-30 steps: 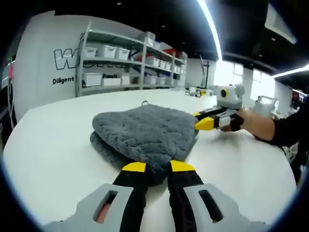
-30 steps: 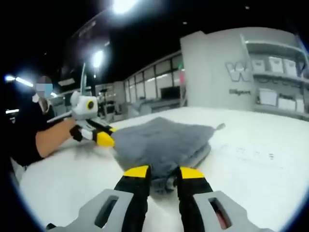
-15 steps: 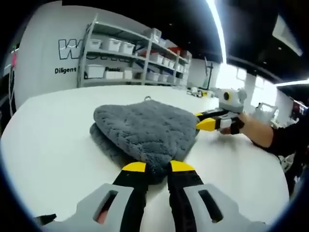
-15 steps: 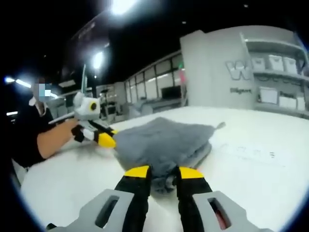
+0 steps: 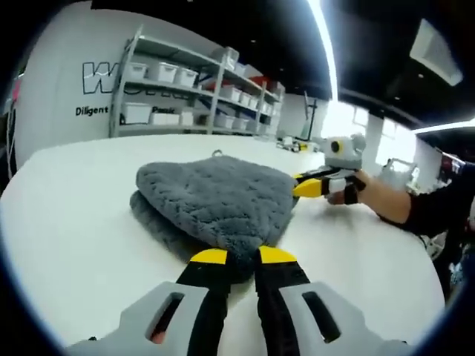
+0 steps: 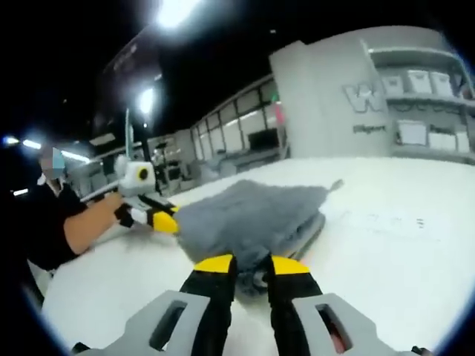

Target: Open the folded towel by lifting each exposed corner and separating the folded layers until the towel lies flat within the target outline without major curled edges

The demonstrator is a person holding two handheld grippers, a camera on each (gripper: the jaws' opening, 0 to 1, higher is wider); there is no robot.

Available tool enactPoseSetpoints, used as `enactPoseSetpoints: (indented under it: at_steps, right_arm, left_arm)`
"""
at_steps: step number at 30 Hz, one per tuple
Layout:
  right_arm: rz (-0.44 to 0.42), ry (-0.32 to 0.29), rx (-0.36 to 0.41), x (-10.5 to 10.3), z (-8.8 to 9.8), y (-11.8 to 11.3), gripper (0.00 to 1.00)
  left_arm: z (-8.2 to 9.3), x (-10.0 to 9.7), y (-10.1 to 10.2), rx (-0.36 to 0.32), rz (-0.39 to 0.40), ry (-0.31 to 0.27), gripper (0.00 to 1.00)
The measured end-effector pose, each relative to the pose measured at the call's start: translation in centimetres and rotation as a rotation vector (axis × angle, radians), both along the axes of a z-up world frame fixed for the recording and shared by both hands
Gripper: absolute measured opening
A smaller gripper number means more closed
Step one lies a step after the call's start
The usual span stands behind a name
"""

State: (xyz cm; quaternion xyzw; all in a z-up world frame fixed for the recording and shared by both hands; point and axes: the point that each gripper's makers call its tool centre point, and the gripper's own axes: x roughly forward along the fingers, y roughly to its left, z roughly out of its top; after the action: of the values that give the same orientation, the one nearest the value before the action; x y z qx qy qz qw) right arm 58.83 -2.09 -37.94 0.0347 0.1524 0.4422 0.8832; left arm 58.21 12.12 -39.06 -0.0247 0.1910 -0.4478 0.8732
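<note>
White table [image 5: 67, 230] fills mid-frame with the folded grey towel [image 5: 215, 200] at center. Left tongs [image 5: 234, 257] pinch its near corner at lower center; right tongs [image 6: 251, 265] pinch another corner, lower center too.

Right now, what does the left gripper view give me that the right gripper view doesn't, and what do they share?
The left gripper view alone gives the left gripper shut on the towel's near corner and the shelving rack up close. The right gripper view alone gives the right gripper gripping the opposite corner, faint markings on the table and dark windows behind. Both share the folded grey towel, still layered on the white table, with its hanging loop at the far edge.
</note>
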Motion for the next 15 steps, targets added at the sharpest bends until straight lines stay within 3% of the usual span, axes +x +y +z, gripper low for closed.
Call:
enactPoseSetpoints:
  at_steps: [3,7,12,14,15]
  right_arm:
    - [0.031,-0.015,-0.008,-0.66,0.08,0.43,0.1]
    - [0.026,-0.038,-0.029,-0.69,0.14,0.51,0.08]
    - [0.035,-0.059,-0.035,-0.89,0.32,0.33,0.06]
    - [0.035,-0.084,-0.035,-0.8,0.45,0.41,0.04]
    - [0.081,-0.128,-0.07,-1.04,0.31,0.61,0.04]
  left_arm:
    - [-0.28,-0.61,0.35,-0.021,0.027,0.055,0.11]
    - [-0.01,-0.85,-0.01,0.014,0.046,0.047,0.11]
    - [0.15,-0.26,0.46,-0.032,0.068,0.06,0.1]
    - [0.13,-0.28,0.27,-0.029,0.073,0.057,0.09]
    - [0.08,-0.4,0.19,-0.021,0.067,0.054,0.08]
